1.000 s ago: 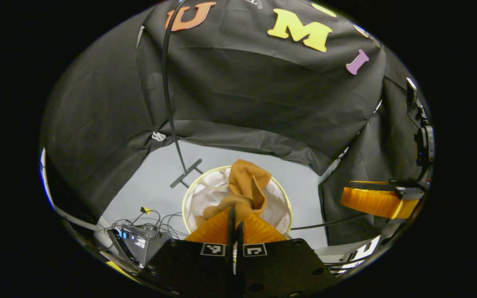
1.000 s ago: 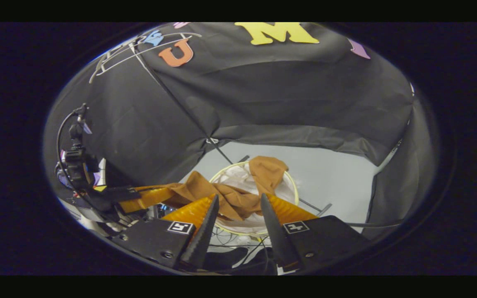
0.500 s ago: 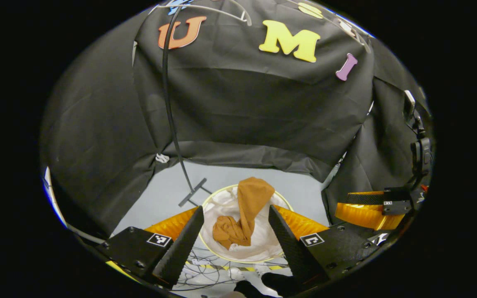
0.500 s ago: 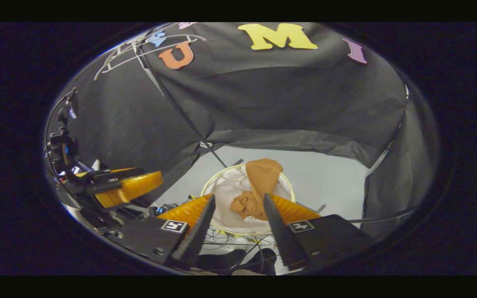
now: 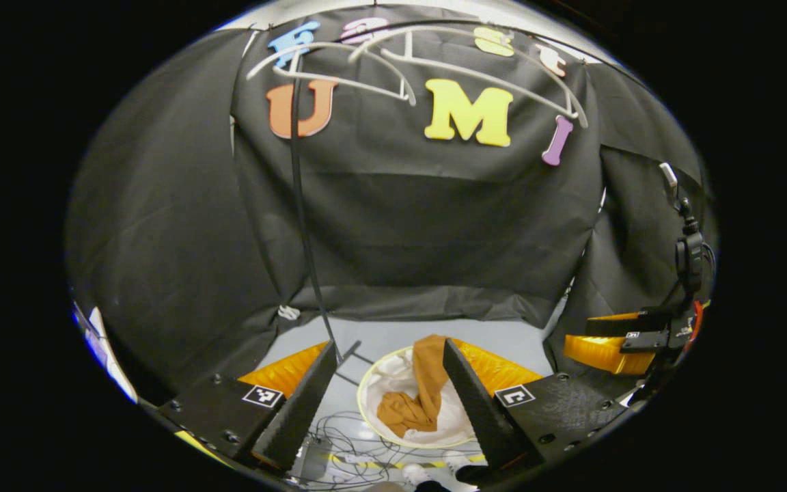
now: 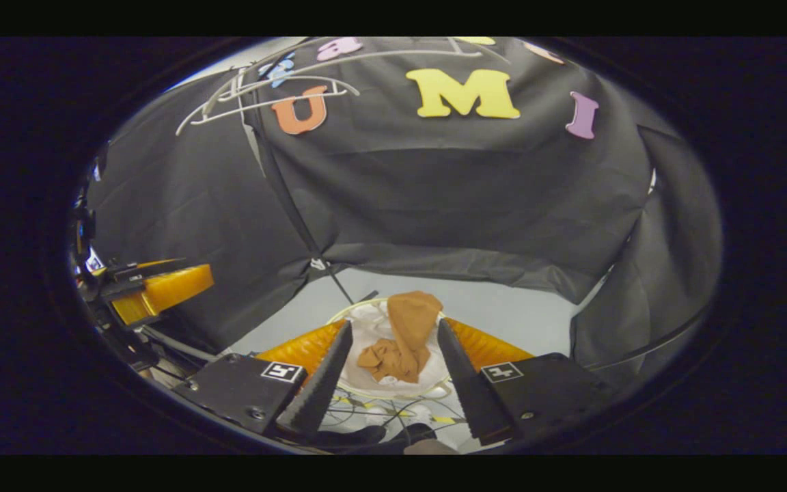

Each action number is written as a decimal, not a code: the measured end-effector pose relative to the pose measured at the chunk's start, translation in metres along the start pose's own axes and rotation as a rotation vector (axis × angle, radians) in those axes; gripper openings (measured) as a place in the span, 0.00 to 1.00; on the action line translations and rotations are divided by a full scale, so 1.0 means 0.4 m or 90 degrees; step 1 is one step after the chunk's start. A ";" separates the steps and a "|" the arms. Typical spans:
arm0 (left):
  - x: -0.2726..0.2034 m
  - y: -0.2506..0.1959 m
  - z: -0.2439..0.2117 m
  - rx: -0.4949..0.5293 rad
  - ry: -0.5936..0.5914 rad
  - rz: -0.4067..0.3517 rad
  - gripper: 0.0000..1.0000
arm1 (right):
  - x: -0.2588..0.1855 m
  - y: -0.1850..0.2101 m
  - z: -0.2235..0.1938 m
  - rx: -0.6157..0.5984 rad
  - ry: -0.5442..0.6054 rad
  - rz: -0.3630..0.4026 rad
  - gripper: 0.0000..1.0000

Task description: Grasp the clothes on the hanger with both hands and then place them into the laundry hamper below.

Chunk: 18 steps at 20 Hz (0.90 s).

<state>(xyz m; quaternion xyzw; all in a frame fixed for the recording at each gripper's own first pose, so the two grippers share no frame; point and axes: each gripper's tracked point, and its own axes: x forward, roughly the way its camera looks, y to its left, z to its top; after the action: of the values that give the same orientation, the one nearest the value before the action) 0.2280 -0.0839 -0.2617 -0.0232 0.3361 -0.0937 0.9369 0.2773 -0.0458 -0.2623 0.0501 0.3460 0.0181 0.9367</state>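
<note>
A round laundry hamper (image 5: 366, 417) with a white liner stands on the grey floor (image 5: 503, 338) of a black-draped booth. An orange-brown garment (image 5: 421, 396) lies inside the hamper, bunched at the bottom, with one strip draped up and over the far rim.

In the left gripper view, the left tongs (image 5: 383, 396) sit above the hamper with fingers spread wide apart, holding nothing. The garment shows in the gap between them, well below. In the right gripper view, the right tongs (image 6: 388, 386) are likewise spread wide and empty above the hamper (image 6: 366, 383), with the garment (image 6: 400, 338) framed between the fingers.

High above the hamper, bare white hangers (image 5: 393, 65) hang on a rail, a dark pole (image 5: 305, 225) running down from it to the floor beside the hamper. Loose cables (image 5: 346, 444) lie on the floor on the near side of the hamper.

The garment appears released, so the step in hand looks like pulling clear. To do that well, lift both tongs straight up from the hamper, fingers kept apart, so neither snags the draped strip and drags it out over the rim.
</note>
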 end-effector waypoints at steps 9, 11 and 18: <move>-0.180 0.060 0.240 -0.014 -0.144 0.005 0.96 | -0.240 0.022 0.184 -0.007 -0.146 -0.008 0.80; -0.215 0.066 0.300 -0.013 -0.178 0.011 0.97 | -0.289 0.015 0.225 -0.008 -0.175 -0.015 0.81; -0.358 0.093 0.458 0.012 -0.285 0.063 1.00 | -0.466 -0.043 0.363 -0.022 -0.298 -0.043 1.00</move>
<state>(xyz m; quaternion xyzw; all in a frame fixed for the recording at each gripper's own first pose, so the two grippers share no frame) 0.2416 -0.0238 -0.0346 -0.0180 0.1195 -0.0431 0.9917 0.2301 -0.0875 -0.0339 0.0254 0.1202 -0.0193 0.9922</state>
